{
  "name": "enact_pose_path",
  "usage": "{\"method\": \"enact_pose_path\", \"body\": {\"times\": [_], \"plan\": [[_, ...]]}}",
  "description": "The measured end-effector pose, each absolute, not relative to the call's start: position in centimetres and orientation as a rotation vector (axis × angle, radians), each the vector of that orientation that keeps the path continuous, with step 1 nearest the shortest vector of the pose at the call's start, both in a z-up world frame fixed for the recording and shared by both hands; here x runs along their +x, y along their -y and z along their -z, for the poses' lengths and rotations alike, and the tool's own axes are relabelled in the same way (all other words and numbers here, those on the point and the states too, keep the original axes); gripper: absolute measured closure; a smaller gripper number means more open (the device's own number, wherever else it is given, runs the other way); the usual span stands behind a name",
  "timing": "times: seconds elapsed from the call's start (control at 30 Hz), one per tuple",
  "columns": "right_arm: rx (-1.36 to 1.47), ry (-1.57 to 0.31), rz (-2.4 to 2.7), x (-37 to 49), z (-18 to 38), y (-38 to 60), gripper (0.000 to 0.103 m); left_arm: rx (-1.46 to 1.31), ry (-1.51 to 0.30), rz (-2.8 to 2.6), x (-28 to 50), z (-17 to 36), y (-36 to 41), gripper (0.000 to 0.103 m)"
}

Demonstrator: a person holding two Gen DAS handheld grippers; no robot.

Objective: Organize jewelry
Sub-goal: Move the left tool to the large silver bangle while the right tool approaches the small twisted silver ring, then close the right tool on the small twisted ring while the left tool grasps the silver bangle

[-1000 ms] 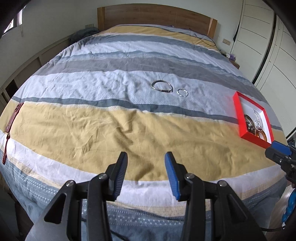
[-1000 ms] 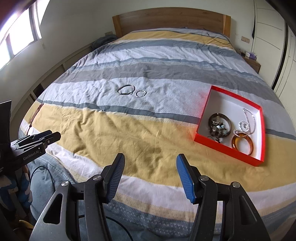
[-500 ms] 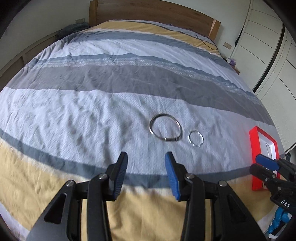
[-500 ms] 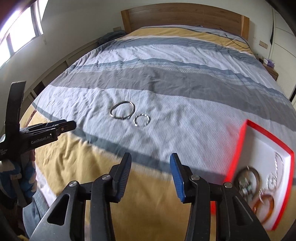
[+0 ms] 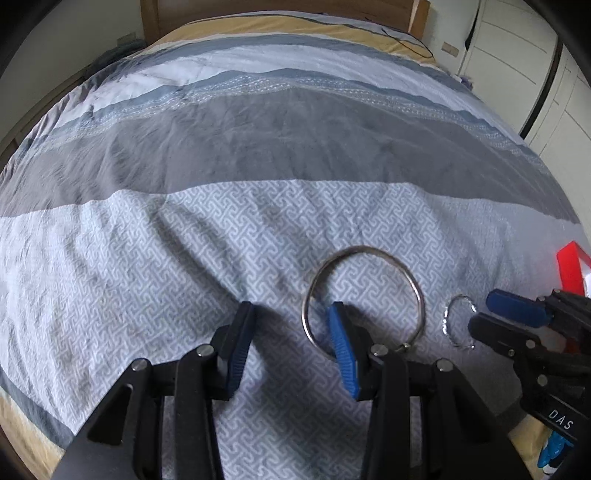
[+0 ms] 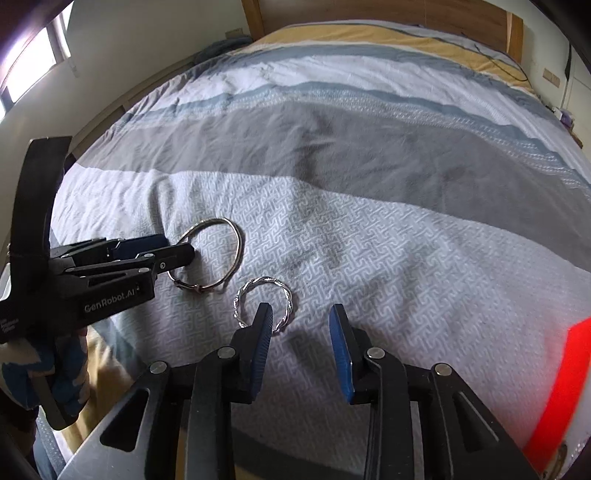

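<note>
A large plain silver bangle lies flat on the patterned white stripe of the bedcover. My left gripper stands open low over it. One blue pad is inside the hoop, and the bangle's left rim runs between the fingers without being pressed. Just to its right lies a small twisted silver ring. My right gripper hangs over that ring with its jaws closing. The left finger covers part of the ring, and the ring's right rim sits in the gap, not pinched. Each wrist view also shows the other gripper: the left gripper and the right gripper.
A red jewelry box shows its corner at the right, also visible as the red box. The striped bedcover stretches to a wooden headboard. White wardrobe doors stand at the right. A hand in a patterned glove holds the left tool.
Both grippers have swept forward and down from the bed's near edge to just above the two rings. The right jaws have narrowed. The red box has slid almost out of view.
</note>
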State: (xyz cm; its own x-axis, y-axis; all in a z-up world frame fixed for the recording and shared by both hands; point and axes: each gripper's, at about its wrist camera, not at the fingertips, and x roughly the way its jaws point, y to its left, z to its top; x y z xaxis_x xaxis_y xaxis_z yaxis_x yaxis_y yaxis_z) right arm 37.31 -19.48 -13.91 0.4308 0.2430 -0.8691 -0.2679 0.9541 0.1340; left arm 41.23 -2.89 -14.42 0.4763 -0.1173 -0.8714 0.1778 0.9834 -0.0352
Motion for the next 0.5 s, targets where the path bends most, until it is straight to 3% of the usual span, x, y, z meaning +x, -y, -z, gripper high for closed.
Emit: {"method": "enact_pose_path", "body": {"times": [0.3, 0.4, 0.47, 0.5], "plan": [[-0.141, -1.082, -0.308, 38.8, 16.6, 16.8, 0.083, 0.148, -1.056, 0.156, 42.4, 15.5, 4.1, 0.066], [-0.125, -1.065, -0.298, 38.7, 16.3, 16.9, 0.095, 0.119, -1.051, 0.154, 42.4, 15.0, 3.8, 0.081], [-0.095, -1.050, -0.297, 38.2, 15.9, 17.3, 0.096, 0.082, -1.048, 0.163, 42.1, 14.4, 3.5, 0.098], [-0.086, -1.042, -0.296, 37.8, 15.5, 17.6, 0.097, 0.066, -1.046, 0.161, 41.9, 14.2, 3.3, 0.098]]}}
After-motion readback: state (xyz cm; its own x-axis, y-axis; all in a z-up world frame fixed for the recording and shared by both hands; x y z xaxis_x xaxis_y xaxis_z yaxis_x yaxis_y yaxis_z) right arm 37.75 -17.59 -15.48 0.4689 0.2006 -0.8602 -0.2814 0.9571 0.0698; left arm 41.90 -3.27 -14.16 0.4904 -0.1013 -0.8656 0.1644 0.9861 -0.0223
